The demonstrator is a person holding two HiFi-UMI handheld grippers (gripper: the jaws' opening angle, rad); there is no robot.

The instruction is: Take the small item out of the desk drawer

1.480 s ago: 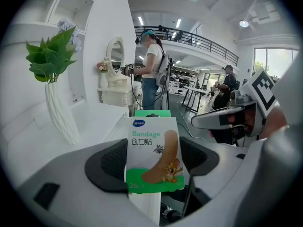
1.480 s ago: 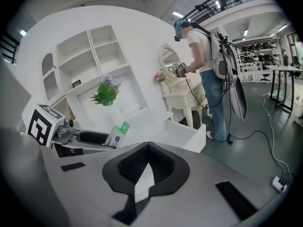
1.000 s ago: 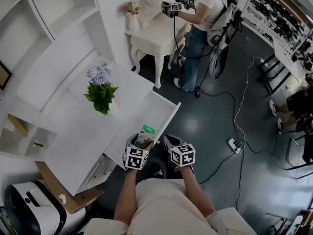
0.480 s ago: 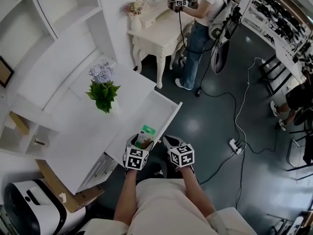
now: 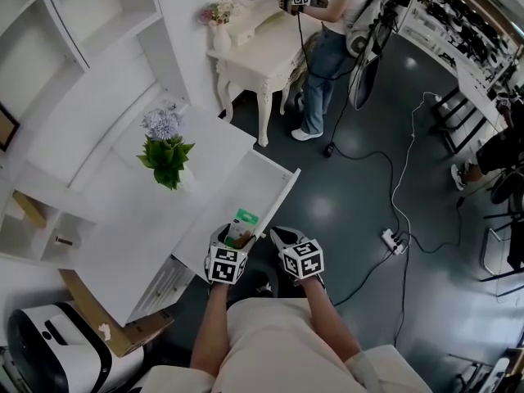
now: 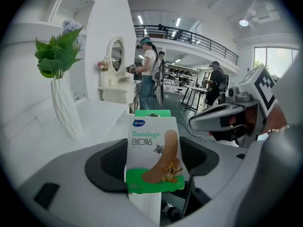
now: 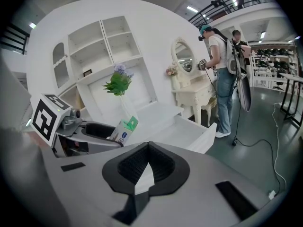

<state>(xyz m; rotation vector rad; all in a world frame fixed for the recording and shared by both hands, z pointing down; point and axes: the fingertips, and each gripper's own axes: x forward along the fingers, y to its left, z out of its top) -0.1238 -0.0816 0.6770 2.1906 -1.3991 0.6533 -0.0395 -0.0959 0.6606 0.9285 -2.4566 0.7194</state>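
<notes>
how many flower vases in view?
2. A tall white vase of green leaves and lilac flowers stands on the white desk; a small white vase of pink flowers sits on the cream dressing table. Others may be hidden.

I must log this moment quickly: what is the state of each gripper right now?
Left gripper: shut on the bandage box.
Right gripper: shut, with nothing between its jaws.
</notes>
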